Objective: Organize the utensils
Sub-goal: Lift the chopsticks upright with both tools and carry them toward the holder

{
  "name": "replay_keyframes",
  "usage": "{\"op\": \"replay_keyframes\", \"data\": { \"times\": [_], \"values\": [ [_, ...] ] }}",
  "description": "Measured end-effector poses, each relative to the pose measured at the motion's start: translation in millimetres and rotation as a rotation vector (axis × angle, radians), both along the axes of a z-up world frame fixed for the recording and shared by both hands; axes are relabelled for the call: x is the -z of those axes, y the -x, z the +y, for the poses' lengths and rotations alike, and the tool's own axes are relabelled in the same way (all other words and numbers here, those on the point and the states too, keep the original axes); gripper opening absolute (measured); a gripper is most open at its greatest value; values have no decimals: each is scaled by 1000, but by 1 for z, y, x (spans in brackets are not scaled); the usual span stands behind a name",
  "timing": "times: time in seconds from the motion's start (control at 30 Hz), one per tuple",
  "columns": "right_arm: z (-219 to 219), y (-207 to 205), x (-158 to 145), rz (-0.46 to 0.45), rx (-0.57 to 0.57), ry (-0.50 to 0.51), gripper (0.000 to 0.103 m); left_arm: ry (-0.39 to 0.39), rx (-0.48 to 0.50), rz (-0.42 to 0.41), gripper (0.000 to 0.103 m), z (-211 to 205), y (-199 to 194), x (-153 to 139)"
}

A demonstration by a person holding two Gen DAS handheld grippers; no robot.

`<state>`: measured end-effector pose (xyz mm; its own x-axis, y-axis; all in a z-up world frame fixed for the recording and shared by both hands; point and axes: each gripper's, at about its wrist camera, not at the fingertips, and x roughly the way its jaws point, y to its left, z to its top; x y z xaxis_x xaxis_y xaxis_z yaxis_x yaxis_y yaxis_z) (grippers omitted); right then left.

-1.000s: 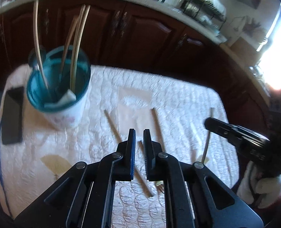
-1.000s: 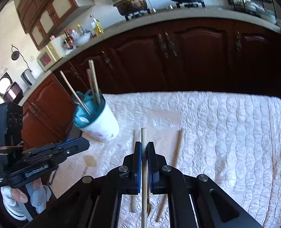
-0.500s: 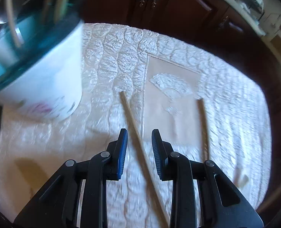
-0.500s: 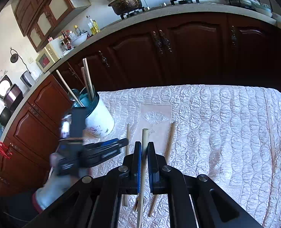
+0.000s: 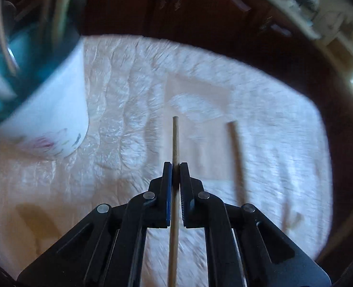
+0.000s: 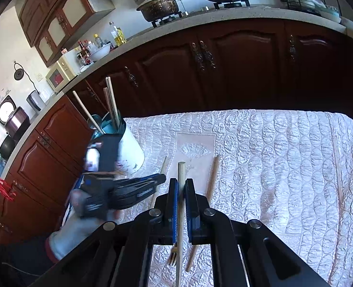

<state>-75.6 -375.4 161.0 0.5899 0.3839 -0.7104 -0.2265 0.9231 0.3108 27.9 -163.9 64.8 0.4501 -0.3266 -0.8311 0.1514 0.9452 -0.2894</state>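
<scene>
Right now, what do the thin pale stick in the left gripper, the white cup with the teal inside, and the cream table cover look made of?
Thin pale stick: likely bamboo or wood, matte tan, round blunt tip; left gripper is clamped on it.
White cup with teal inside: probably glazed ceramic, possibly plastic; smooth, floral print near base.
Cream table cover: quilted fabric, satiny sheen on puffed stitched ovals.

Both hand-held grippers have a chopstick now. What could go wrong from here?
1. The left hand-held gripper pinches its chopstick only at the tips, so the stick may pivot or slip.
2. The cup already holds several chopsticks; a new one could catch on them or tip the cup.
</scene>
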Motion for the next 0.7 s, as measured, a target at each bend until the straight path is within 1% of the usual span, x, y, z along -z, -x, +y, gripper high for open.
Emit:
{"op": "replay_keyframes", "data": {
  "times": [0.13,0.2,0.33,0.5,0.7],
  "values": [
    [3,6,-12,-29,-3,6,5,69,67,-87,5,16,32,-49],
    [5,9,-19,-47,-6,5,5,81,76,-134,5,28,43,-70],
    [10,12,-29,-71,-17,8,5,112,64,-178,5,50,57,-97],
    [25,11,-44,-102,-44,16,5,115,55,-223,5,70,71,-121],
    [41,4,-58,-136,-66,18,5,102,34,-246,5,81,73,-129]
  ]
}}
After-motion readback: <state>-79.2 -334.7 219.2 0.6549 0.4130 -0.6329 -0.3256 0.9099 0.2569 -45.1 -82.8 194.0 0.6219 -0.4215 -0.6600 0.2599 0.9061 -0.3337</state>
